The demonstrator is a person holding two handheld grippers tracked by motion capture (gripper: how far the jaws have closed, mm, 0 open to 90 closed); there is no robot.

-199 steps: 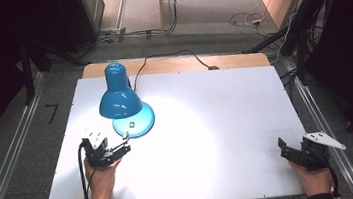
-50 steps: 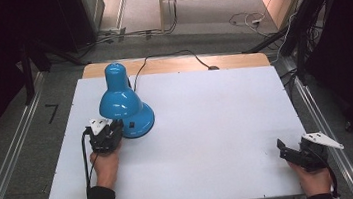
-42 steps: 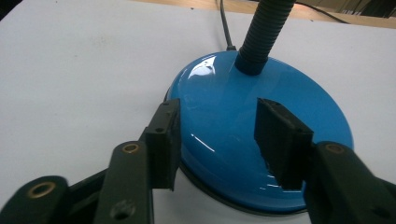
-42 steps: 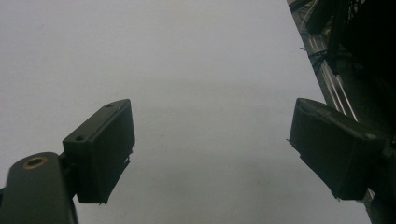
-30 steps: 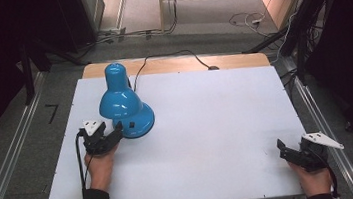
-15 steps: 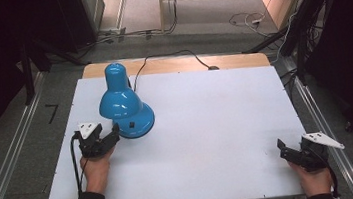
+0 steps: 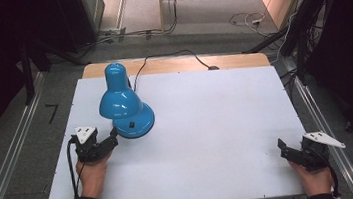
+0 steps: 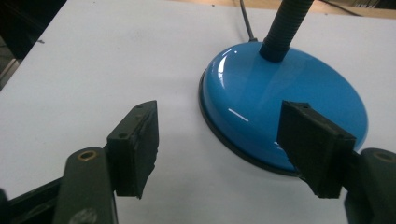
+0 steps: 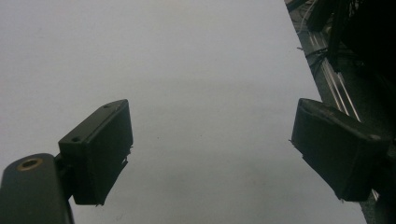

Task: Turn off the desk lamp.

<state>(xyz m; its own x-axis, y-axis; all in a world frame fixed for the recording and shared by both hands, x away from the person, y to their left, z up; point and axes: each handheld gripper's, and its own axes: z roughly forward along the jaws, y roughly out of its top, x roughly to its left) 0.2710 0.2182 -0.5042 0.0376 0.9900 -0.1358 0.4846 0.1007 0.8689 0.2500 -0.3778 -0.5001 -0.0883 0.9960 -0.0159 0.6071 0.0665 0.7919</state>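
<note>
Lamp base (image 8: 285,116) sits just beyond the open left tongs (image 8: 229,149).

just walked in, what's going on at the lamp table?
A person works at a white table with handheld tongs in each hand. The left tongs sit beside the round base of a blue desk lamp. Their jaws have just been opening and now stand apart, gripping nothing, with the edge of the base just ahead between them. The lamp is unlit, its shade hanging over the base. The right tongs are open over bare table at the near right corner.
</note>
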